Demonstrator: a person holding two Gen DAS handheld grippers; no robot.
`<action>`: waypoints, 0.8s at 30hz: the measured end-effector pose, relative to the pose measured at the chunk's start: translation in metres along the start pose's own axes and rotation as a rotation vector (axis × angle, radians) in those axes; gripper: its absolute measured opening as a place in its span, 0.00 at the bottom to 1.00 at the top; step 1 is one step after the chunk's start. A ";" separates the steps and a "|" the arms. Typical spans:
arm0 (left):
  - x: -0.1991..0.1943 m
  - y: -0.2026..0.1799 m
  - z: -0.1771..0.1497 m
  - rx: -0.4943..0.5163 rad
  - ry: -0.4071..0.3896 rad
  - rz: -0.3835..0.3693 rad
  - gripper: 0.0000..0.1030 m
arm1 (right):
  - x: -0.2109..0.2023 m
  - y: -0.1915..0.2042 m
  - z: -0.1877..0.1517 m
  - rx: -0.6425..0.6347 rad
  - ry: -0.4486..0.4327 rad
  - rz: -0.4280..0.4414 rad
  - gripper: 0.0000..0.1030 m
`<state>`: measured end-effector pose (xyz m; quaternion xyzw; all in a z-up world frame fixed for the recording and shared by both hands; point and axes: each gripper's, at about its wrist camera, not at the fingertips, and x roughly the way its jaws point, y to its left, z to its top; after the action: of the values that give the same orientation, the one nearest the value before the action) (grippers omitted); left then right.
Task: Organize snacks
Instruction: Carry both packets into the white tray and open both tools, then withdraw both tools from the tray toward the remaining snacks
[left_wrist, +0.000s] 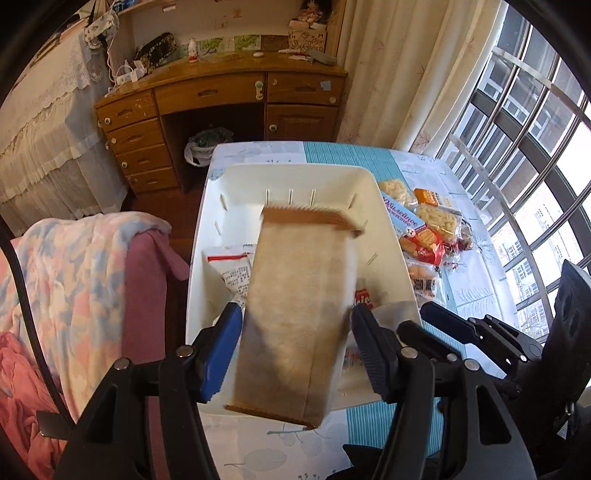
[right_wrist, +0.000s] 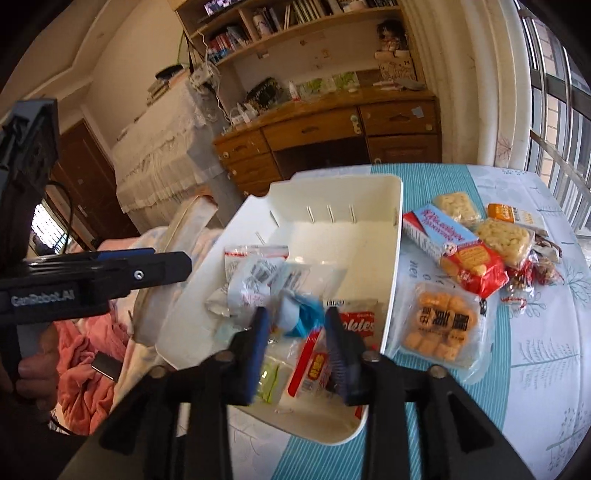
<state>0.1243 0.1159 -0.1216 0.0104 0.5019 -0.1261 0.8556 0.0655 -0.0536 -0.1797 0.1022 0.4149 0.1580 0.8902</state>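
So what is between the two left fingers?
A tan packet, over the white bin. The left wrist view shows it; whether the left gripper grips it is unclear.

both wrist views look down, close, sharing the white bin (left_wrist: 391, 236)

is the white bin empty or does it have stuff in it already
Not empty: the white bin already holds several snack packets at its near end; its far end is bare.
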 end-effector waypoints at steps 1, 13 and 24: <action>-0.002 0.001 -0.001 -0.003 -0.006 -0.003 0.65 | 0.000 0.000 0.000 0.002 0.003 0.002 0.40; -0.006 -0.001 -0.002 -0.041 -0.002 -0.003 0.73 | -0.009 -0.002 -0.006 0.010 0.011 -0.040 0.41; 0.011 -0.056 0.010 0.043 0.031 -0.096 0.73 | -0.042 -0.033 -0.018 0.047 0.020 -0.155 0.41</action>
<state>0.1253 0.0576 -0.1196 0.0067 0.5122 -0.1777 0.8403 0.0330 -0.0986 -0.1718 0.0893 0.4339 0.0797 0.8930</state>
